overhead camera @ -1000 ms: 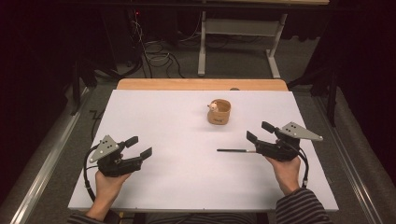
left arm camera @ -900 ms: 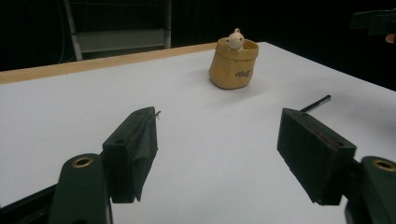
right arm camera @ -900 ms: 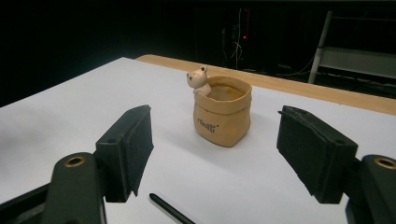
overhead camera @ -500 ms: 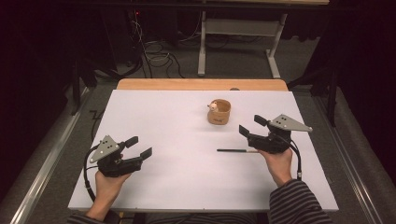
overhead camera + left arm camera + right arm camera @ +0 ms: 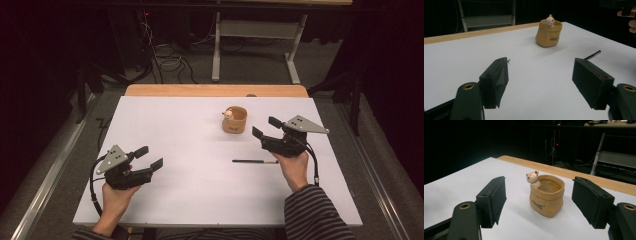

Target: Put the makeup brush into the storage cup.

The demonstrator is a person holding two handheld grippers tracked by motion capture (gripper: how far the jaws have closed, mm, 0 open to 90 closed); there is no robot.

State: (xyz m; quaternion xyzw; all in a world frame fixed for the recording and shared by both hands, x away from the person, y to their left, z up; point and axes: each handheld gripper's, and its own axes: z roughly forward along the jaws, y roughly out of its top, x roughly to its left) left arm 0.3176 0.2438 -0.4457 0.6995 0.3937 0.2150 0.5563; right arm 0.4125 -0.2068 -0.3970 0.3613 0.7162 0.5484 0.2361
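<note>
The tan sack-shaped pot (image 5: 547, 198) with a small bear at its rim stands upright toward the far middle of the white bench (image 5: 190, 150), just ahead of the right claw (image 5: 266, 127), whose jaws stand wide open, lined up on either side of it. If they close off-centre, one jaw could nudge the pot over or slide it. The black pen (image 5: 255, 161) lies just beside the right hand and could get swept. The left claw (image 5: 149, 157) is open too, well apart. Count: one pot, one pen, two claws.
</note>
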